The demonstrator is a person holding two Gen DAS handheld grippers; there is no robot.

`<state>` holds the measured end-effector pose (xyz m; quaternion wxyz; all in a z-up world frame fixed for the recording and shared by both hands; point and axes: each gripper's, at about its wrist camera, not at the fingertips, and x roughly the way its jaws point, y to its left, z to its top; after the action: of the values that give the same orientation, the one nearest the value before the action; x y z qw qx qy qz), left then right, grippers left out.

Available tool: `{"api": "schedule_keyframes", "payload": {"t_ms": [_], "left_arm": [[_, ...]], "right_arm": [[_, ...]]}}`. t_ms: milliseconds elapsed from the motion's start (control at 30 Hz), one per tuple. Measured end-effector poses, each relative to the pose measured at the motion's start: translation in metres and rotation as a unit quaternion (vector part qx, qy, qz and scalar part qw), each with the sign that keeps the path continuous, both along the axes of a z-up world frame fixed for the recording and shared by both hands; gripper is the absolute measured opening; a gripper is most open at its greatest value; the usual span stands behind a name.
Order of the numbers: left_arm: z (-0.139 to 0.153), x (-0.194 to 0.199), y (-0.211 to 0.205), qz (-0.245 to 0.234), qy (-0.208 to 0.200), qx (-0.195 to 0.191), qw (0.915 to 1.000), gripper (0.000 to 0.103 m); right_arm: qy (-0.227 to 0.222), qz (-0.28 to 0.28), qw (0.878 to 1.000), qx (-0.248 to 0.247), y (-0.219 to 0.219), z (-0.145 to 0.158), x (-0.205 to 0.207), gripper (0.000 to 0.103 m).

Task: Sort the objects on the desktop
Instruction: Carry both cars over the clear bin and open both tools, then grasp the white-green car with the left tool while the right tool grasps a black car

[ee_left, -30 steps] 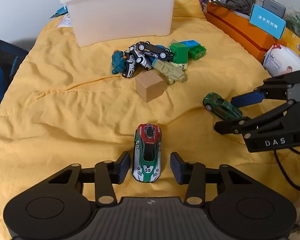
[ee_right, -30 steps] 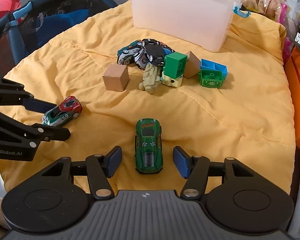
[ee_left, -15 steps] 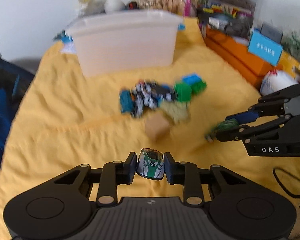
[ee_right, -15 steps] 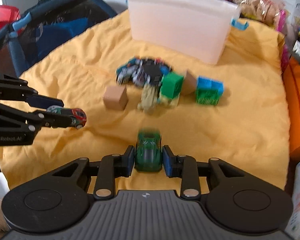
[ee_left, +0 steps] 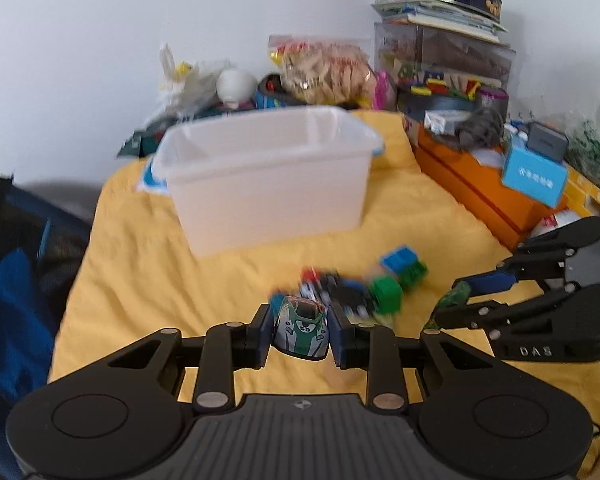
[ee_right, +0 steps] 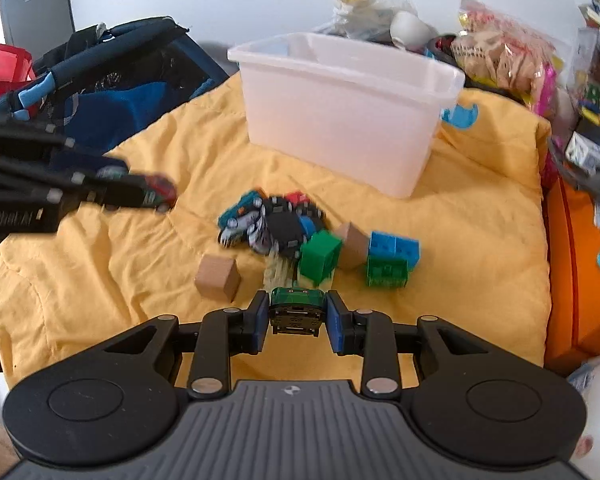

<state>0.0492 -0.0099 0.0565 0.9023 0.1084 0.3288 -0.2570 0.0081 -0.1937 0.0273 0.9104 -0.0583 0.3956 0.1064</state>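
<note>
Above the yellow quilt [ee_left: 148, 280], the left tongs [ee_left: 301, 330] pinch the number-59 racing car [ee_left: 302, 330] by its sides, and the right tongs [ee_right: 297, 316] pinch the green toy car [ee_right: 296, 312] likewise. Both cars look light, stiff and smooth, so this side grip across the body seems safest on the way to the far white bin [ee_right: 340, 120].

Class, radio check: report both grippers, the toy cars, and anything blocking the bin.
Left gripper shut on number 59 race car. Right gripper shut on green car. Toy pile lies before white bin.
</note>
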Motion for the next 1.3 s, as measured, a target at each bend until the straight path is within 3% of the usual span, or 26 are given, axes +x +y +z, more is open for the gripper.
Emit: {"api": "schedule_keyframes", "payload": {"t_ms": [333,433,567,733,800,867,1000,1067,1233,1300], "left_arm": [[0.074,0.099,-0.027,-0.015,-0.085,-0.017,0.9961,0.033],[0.080,0.139,-0.039,-0.010,-0.076,-0.017,0.9969,0.033],[0.063,0.189,-0.051,0.023,-0.041,-0.007,0.9989,0.033],[0.034,0.221,-0.055,0.043,0.008,-0.008,0.9990,0.033],[0.033,0.217,-0.056,0.032,0.009,-0.013,0.9994,0.037],[0.039,0.210,-0.055,0.017,0.002,-0.017,0.9997,0.051],[0.055,0.176,-0.045,-0.003,-0.020,-0.025,0.9995,0.053],[0.055,0.156,-0.038,-0.010,-0.021,-0.028,0.9993,0.059],[0.015,0.080,-0.016,-0.003,-0.025,-0.002,0.9997,0.064],[-0.015,0.048,-0.008,0.005,0.001,0.012,0.9999,0.064]], "right_arm": [[-0.110,-0.037,0.993,0.012,-0.023,0.077,0.082,0.033],[-0.129,-0.050,0.990,0.011,-0.027,0.092,0.118,0.033],[-0.139,-0.090,0.986,0.007,-0.031,0.091,0.163,0.033],[-0.094,-0.121,0.988,0.004,-0.030,0.066,0.203,0.034],[-0.080,-0.119,0.990,-0.001,-0.027,0.060,0.204,0.036],[-0.093,-0.116,0.989,-0.002,-0.029,0.064,0.197,0.042],[-0.120,-0.100,0.988,0.008,-0.037,0.083,0.175,0.043],[-0.127,-0.085,0.988,0.011,-0.041,0.086,0.156,0.044],[-0.092,-0.061,0.994,0.022,-0.044,0.058,0.104,0.048],[-0.060,-0.054,0.997,0.019,-0.040,0.034,0.086,0.048]]}}
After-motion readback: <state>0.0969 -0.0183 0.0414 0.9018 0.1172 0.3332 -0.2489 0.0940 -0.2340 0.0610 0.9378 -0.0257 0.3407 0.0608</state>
